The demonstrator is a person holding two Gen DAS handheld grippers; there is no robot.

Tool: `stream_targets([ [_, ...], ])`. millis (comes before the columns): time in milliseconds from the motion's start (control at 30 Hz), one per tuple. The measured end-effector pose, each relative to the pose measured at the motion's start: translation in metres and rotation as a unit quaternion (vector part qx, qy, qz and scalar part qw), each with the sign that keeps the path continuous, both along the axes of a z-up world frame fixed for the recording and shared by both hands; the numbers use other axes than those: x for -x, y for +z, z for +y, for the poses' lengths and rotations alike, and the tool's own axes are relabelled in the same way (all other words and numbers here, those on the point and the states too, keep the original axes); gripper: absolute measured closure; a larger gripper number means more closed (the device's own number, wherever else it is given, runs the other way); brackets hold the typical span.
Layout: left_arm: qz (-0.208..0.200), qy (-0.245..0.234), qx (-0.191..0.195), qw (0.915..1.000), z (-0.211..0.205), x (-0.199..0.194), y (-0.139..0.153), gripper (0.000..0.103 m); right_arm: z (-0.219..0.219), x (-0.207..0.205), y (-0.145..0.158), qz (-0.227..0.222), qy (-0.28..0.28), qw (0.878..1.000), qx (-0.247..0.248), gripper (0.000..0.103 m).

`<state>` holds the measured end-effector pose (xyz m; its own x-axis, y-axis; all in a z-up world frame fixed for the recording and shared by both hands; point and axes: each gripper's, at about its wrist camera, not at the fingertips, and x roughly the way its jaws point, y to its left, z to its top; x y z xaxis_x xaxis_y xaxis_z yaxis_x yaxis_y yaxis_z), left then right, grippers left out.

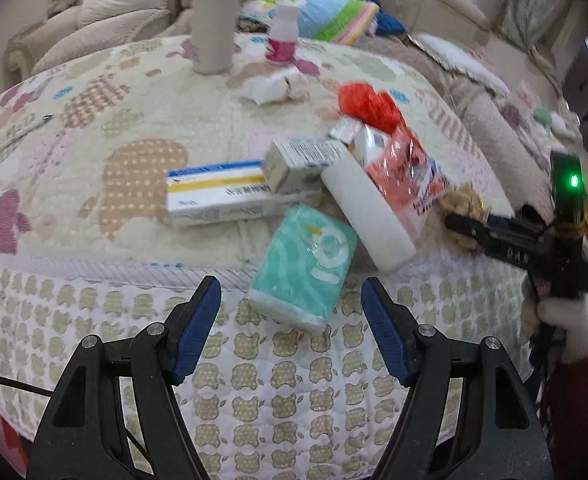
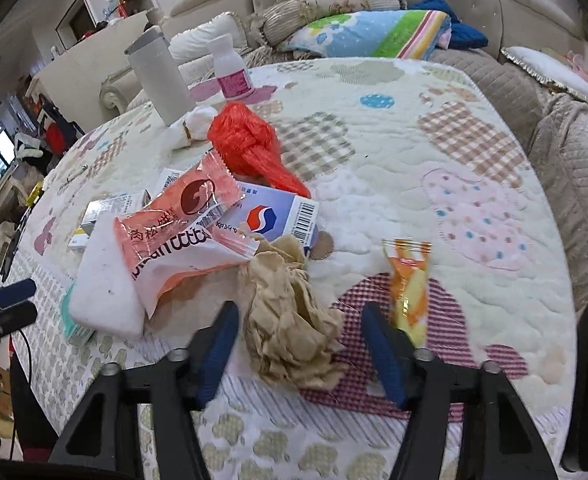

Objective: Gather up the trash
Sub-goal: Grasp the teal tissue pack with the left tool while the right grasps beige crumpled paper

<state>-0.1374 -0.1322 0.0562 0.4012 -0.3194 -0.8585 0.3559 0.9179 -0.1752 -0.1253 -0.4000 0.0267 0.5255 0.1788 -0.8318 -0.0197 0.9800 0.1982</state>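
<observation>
The crumpled brown paper (image 2: 290, 316) lies low in the middle of the right wrist view, between the spread fingers of the right claw (image 2: 298, 336), at the near edge of the quilted worktop (image 2: 414, 120). This looks like the approach to a first pickup; next the claw should ease in and pinch the wad. The left claw (image 1: 290, 320) hangs apart below a teal tissue pack (image 1: 306, 268) overhanging the edge, beside the heap of boxes (image 1: 218, 192) and wrappers (image 2: 182, 236).

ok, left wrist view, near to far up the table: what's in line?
Left gripper, open → teal tissue pack at the table edge → blue-and-yellow box → crumpled white tissue → white tumbler.
</observation>
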Motion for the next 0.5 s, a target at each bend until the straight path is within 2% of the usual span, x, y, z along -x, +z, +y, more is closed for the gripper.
stream_targets([
  [167,-0.009,-0.038,-0.055,0.9977,-0.022,-0.007,-0.022,0.031,0.004,-0.002,-0.002,-0.006,0.006,1.0,0.006,0.049],
  [233,-0.013,-0.041,-0.057,0.9975,-0.024,-0.011,-0.026,0.031,0.004,-0.003,-0.002,-0.009,0.005,1.0,0.005,0.05],
  [267,-0.014,-0.039,-0.056,0.9976,-0.024,-0.014,-0.027,0.031,0.004,-0.003,-0.002,-0.009,0.006,1.0,0.006,0.052],
  [300,-0.014,-0.033,-0.055,0.9978,-0.024,-0.015,-0.028,0.032,0.005,-0.002,-0.002,-0.009,0.008,1.0,0.01,0.06],
  [333,-0.014,-0.029,-0.051,0.9982,-0.022,-0.016,-0.028,0.035,0.006,-0.001,-0.002,-0.009,0.009,1.0,0.011,0.066],
  [367,-0.012,-0.024,-0.038,0.9989,-0.019,-0.017,-0.027,0.05,0.006,0.0,-0.001,-0.01,0.012,1.0,0.01,0.069],
  [500,-0.009,-0.021,-0.031,0.9993,-0.013,-0.012,-0.021,0.055,0.005,0.011,0.008,-0.02,0.017,1.0,0.006,0.074],
])
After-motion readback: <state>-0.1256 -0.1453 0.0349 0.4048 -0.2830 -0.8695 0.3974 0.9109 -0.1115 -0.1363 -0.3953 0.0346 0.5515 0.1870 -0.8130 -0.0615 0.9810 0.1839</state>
